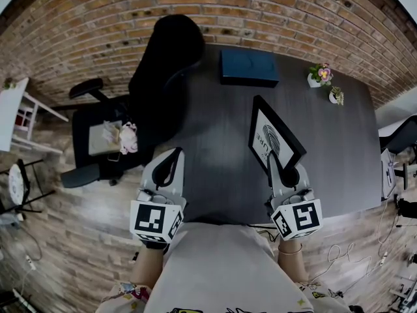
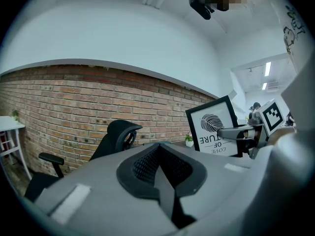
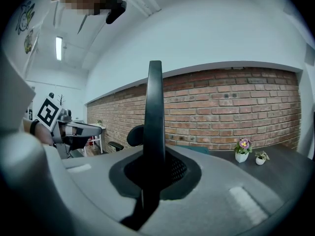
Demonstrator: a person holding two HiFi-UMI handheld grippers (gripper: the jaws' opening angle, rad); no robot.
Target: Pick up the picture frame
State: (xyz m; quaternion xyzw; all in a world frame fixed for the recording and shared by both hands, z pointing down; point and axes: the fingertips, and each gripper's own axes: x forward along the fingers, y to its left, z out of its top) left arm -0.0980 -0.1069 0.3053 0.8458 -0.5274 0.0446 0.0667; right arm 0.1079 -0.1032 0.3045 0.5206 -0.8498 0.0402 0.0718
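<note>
Head view gives us the frame point(image 1: 275, 135) standing on edge over the bench point(image 1: 221, 165), its near edge clamped in the right tongs point(image 1: 273, 165), long axis running away from us, while the left tongs point(image 1: 171, 158), closed on nothing, sit well apart to its left.

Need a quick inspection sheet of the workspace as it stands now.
Surface: dark table set against the wall.
Job's things: picture frame, upright, gripped at one edge.
Clutter: dark box at the far edge; two small flower pots far right.
Grippers: right claw shut on the picture frame; left claw shut, empty.
Cables: loose cables on the floor, right of the table.
Surroundings: brick wall; black office chair at the table's left.
</note>
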